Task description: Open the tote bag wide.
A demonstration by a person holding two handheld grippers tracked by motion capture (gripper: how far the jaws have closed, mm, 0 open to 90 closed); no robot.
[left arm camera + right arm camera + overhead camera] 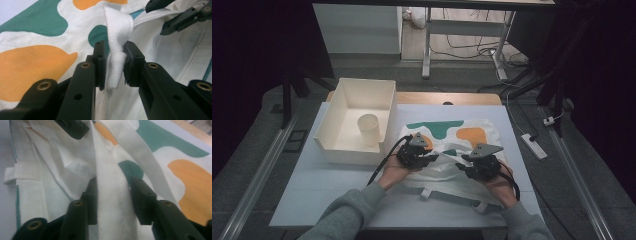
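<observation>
Tote bag (447, 145) sits right of the box (357, 120); left gripper (113, 66) pinches its strap (117, 27), right gripper (112, 200) half-open around fabric. Next: likely spread the mouth open

High view looks down on the table (312, 185); both claw views sit close above the bag (447, 132).

I see a white cloth tote bag (451, 145) with green and orange blotches lying flat on the pale surface (327, 185), just right of the box. Its woven white strap (116, 37) stands bunched and folded upward; a second strap (110, 195) stretches taut across the bag.
</observation>
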